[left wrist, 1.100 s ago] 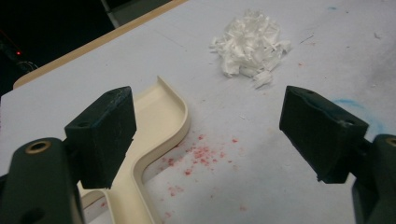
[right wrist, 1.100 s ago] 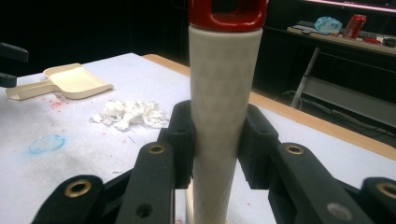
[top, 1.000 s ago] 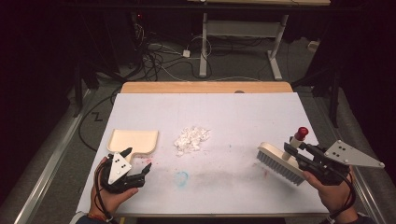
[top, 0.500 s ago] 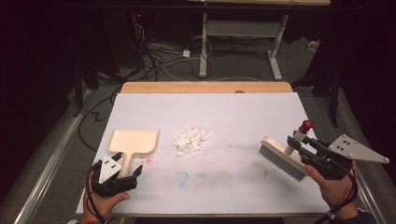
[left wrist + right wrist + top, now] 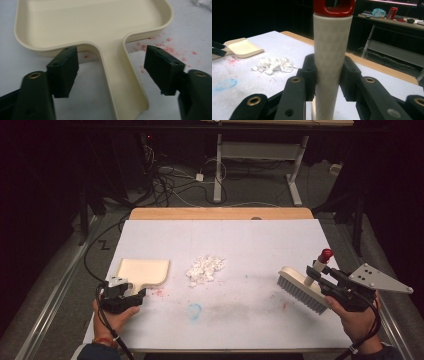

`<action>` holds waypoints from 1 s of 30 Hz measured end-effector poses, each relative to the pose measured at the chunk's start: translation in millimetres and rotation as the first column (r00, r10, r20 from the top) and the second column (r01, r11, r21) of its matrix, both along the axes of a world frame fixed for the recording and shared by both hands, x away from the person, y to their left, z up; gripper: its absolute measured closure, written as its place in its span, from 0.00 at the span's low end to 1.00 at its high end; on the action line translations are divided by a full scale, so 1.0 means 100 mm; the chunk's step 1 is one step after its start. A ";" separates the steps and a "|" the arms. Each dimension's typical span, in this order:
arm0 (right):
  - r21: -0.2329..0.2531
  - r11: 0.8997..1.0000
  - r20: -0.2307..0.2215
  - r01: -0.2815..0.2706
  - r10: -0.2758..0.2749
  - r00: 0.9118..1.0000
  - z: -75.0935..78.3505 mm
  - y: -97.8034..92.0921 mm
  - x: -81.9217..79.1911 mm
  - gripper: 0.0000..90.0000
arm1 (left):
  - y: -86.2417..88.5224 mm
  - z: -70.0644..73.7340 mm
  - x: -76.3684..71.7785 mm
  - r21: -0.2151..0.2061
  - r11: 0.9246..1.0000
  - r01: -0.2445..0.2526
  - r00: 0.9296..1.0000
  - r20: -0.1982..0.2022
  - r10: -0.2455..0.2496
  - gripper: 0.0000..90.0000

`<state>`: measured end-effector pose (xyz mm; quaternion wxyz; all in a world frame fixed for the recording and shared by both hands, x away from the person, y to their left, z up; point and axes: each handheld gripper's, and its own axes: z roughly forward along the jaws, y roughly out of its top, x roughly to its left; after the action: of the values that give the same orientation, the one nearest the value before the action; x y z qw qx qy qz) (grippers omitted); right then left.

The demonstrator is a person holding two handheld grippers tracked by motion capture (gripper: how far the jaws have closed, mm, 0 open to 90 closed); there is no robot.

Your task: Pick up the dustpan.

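Cream plastic dustpan (image 5: 143, 270) lies flat left of the white crumb pile (image 5: 205, 269), its handle ungripped.
High view: right gripper (image 5: 334, 281) clamps the white bristle brush (image 5: 301, 287), far right of the pile. Left gripper view: left gripper (image 5: 111, 71) gapes around the dustpan handle (image 5: 120, 85); a skewed closure could twist the pan. Right gripper view: jaws pinch the brush handle (image 5: 332, 62); it may pivot while sweeping.

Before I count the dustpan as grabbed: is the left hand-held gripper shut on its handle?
No, open. The left hand-held gripper has both jaws apart from the dustpan handle, gaps either side.
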<state>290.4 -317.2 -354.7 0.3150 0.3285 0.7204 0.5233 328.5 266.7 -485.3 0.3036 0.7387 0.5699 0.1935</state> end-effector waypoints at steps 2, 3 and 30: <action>-0.003 1.000 -0.001 0.000 0.000 1.000 -0.01 0.00 0.00 0.78 | -0.01 -0.01 0.06 0.008 1.000 -0.002 1.000 -0.006 0.002 0.34; -0.005 1.000 -0.001 0.001 -0.001 1.000 -0.01 0.00 0.01 0.78 | -0.01 0.00 0.09 0.011 1.000 -0.004 1.000 -0.009 0.004 0.36; -0.020 1.000 -0.007 -0.011 0.011 1.000 -0.03 0.01 0.02 0.78 | -0.08 0.28 0.06 0.087 0.989 0.120 0.993 -0.020 -0.119 0.71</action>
<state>292.8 -315.9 -358.2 0.3128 0.3232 0.7285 0.5167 334.3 258.3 -457.0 0.2777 0.7856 0.5176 0.1944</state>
